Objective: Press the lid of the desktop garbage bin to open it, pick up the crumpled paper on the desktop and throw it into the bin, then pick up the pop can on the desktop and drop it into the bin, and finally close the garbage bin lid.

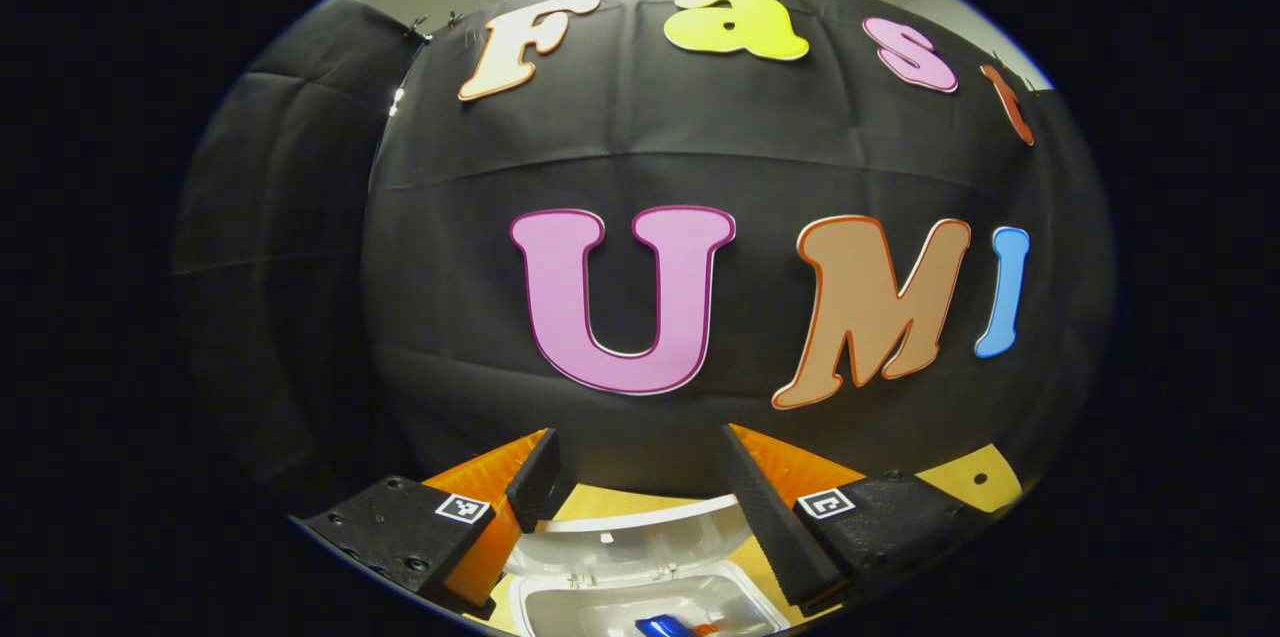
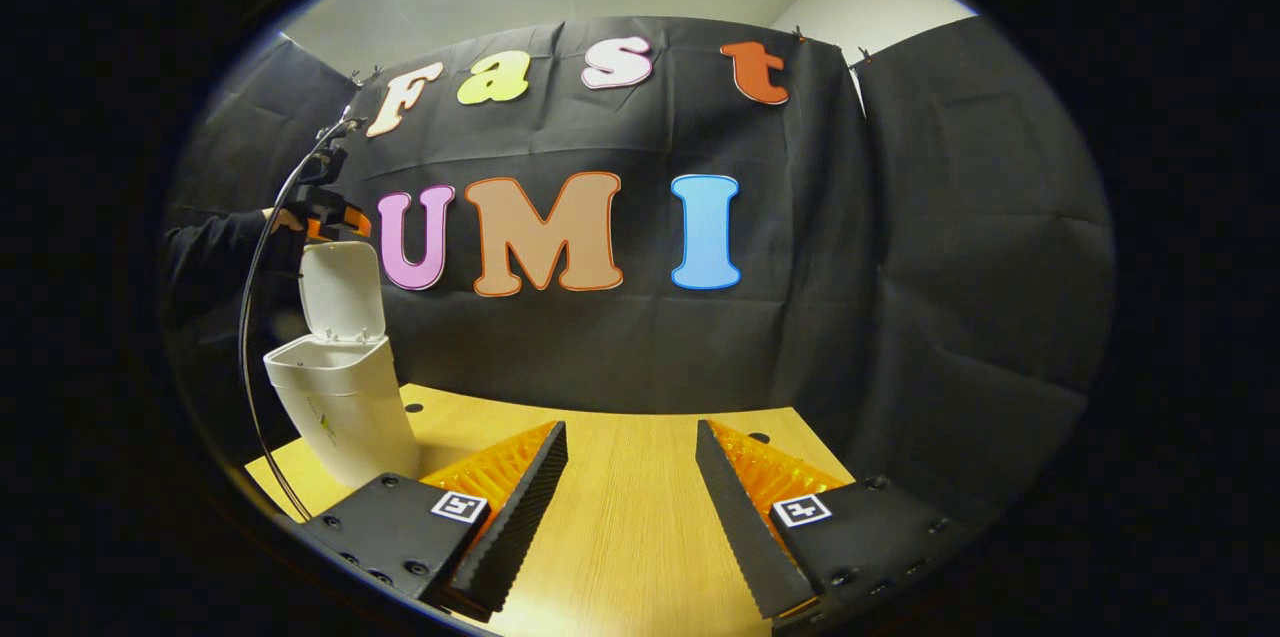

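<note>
White bin (image 2: 345, 402) stands upright, lid (image 2: 342, 289) raised; both grippers' fingers (image 1: 765, 507) (image 2: 735, 507) spread wide, holding nothing.

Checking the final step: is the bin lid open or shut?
Open. The lid stands upright above the bin; the left gripper hovers open over the bin's mouth, a can inside.

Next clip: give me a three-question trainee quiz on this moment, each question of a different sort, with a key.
1. True or false: the bin has its lid raised.
2. The left tool is: A) shut on the lid, B) open above the bin, C) resting on the table.
3. What blue thing lies inside the bin?

Key: 1 true; 2 B; 3 the pop can.
</note>
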{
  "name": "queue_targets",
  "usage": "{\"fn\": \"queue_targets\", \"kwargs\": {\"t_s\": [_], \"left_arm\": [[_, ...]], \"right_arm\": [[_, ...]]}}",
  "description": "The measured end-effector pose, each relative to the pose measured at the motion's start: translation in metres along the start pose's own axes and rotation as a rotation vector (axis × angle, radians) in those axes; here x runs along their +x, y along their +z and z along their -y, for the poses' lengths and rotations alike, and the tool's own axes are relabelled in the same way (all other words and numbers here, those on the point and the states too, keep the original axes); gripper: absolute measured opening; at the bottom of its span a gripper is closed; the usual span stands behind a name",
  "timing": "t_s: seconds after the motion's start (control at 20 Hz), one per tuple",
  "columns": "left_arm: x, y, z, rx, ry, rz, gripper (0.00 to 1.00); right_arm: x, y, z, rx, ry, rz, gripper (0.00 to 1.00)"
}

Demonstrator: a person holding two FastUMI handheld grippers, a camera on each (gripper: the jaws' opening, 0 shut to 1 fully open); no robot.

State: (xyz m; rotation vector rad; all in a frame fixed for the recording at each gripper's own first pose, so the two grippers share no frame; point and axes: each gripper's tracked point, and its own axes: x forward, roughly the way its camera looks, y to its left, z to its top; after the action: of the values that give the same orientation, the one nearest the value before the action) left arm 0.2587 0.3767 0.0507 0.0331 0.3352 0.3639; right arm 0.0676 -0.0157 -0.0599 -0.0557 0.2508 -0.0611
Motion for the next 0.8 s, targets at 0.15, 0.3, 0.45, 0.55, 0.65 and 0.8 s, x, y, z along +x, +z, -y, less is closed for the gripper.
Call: {"fn": "queue_targets", "kwargs": {"t_s": [0.15, 0.3, 0.45, 0.55, 0.65, 0.8], "left_arm": [[-0.014, -0.004, 0.002, -0.039, -0.005, 0.009, 0.97], [-0.040, -0.017, 0.006, -0.036, -0.010, 0.020, 0.99], [-0.067, -0.037, 0.015, -0.026, -0.028, 0.030, 0.93], [-0.084, -0.052, 0.021, -0.053, -0.039, 0.026, 0.93], [-0.099, -0.065, 0.025, -0.094, -0.050, 0.024, 0.93], [-0.116, -0.089, 0.024, -0.106, -0.040, 0.013, 0.93]], "right_arm": [[0.001, 0.003, -0.005, 0.006, 0.014, 0.008, 0.88], [0.004, 0.005, -0.011, 0.012, 0.039, 0.015, 0.88], [0.009, 0.006, -0.020, 0.016, 0.071, 0.015, 0.88], [0.011, 0.004, -0.025, 0.013, 0.091, 0.011, 0.88], [0.011, 0.003, -0.029, 0.010, 0.109, 0.009, 0.88], [0.008, 0.003, -0.029, 0.009, 0.118, 0.011, 0.88]]}}
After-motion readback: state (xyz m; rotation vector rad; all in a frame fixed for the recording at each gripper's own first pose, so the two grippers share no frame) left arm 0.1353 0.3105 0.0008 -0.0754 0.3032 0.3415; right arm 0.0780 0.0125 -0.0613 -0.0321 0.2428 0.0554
